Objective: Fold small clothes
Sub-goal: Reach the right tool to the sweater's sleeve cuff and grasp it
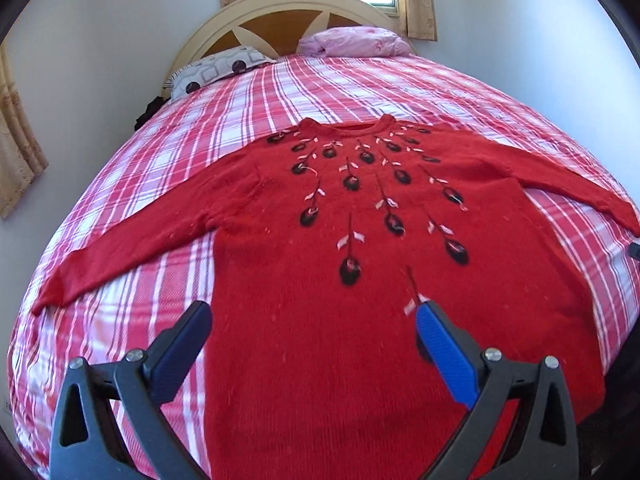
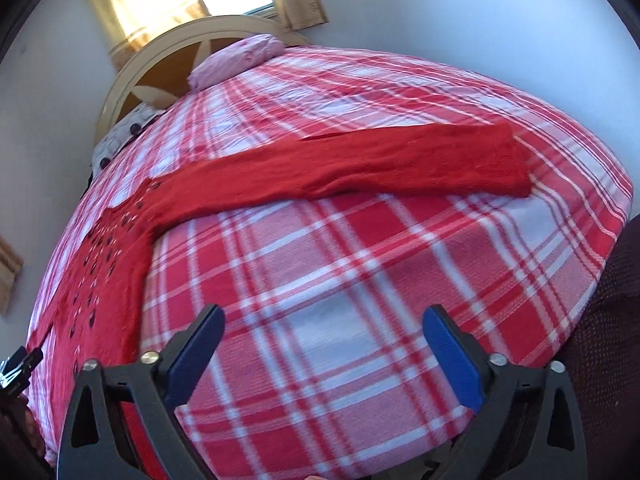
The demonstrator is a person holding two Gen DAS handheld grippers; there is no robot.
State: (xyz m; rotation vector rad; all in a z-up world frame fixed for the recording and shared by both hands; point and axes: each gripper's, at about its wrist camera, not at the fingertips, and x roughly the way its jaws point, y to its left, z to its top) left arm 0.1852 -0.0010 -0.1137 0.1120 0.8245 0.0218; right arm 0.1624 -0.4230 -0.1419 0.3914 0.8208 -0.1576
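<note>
Red knit sweater (image 1: 360, 280) lies flat across the middle of the plaid bed (image 1: 140, 168), one sleeve (image 2: 360, 164) stretched toward the frame's right — left gripper (image 1: 314, 344) and right gripper (image 2: 324, 344) both gape wide, holding nothing.

No legible text, label, brand, number or sign in either view; the red sweater (image 1: 360, 280) carries only an embroidered motif of dark buds and pale leaves, no lettering; the checked bedsheet (image 2: 340, 280) shows a plain plaid pattern, unmarked; the patterned pillow (image 1: 216, 70) bears shapes only, no characters; gripper bodies show no readable marking.
</note>
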